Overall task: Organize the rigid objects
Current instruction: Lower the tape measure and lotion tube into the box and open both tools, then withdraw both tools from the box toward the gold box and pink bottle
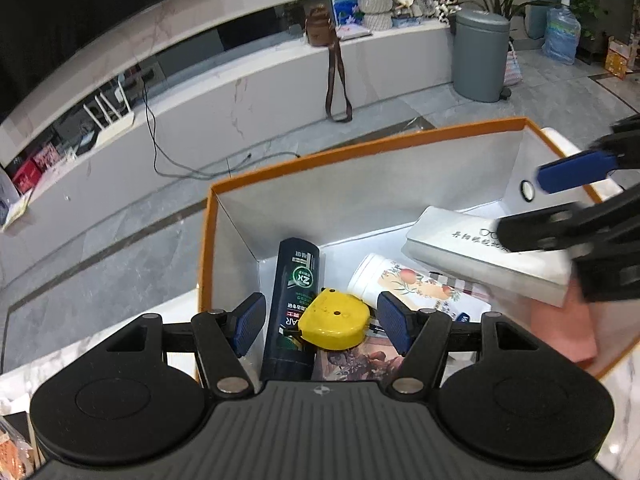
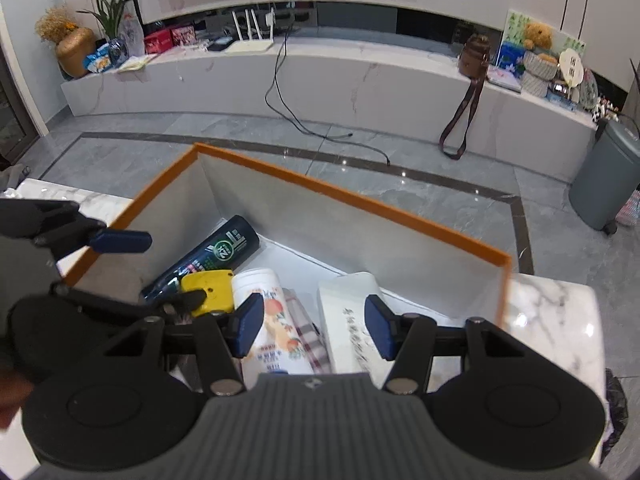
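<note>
Tools (image 1: 322, 324) (image 2: 314, 326) open above orange-rimmed box (image 1: 360, 148)

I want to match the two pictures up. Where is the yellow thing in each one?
Left wrist view: the yellow tape measure lies low in the middle, between the left tool's fingers, untouched, beside the dark bottle.
Right wrist view: it lies left of centre, beside the same bottle.
Shared landmark: the orange-rimmed box that holds both.
</note>
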{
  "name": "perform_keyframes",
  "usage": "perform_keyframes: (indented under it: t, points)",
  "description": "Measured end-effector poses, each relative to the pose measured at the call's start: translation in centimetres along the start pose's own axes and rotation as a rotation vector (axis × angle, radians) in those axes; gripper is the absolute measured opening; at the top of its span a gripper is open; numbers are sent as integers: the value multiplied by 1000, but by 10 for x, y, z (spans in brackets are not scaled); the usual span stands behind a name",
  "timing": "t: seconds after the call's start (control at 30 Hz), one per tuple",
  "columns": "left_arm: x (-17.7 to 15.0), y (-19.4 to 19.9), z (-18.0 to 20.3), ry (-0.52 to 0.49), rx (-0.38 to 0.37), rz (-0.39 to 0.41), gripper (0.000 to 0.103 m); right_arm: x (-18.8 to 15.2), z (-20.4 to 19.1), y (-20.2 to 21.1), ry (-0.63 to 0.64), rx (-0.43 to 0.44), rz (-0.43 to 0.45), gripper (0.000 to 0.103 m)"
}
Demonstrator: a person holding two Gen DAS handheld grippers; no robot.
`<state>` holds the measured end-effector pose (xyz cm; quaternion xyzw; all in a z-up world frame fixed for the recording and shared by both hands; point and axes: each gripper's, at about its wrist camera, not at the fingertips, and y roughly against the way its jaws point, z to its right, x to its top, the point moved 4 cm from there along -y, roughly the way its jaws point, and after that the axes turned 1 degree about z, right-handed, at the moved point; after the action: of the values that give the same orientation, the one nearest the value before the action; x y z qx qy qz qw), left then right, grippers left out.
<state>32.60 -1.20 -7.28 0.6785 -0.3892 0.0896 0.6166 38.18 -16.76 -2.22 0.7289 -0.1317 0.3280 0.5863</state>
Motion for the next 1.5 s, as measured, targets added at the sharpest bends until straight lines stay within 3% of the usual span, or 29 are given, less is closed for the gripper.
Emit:
perform_keyframes:
  t: [0.37,0.73,0.97,1.13,1.33,1.5]
  points:
    - [-2,44,14,79,-36,57,78,-64,39,66,-74,24,24,57]
    - [-37,89,20,172,-54,106,79,-114,50,103,-85,13,48,57]
    - [-74,113,8,271,-52,157,81,-140,48,128,-134,35,56,57]
    - [-103,112,-2,314,-67,143,81,-157,39,145,-149,37,64,57]
    - [-138,101,-29,470,-97,116,81,-163,21,152,-116,23,85,62]
    - [-142,105,-38,452,-75,102,81,-156,3,138,-82,39,70,62]
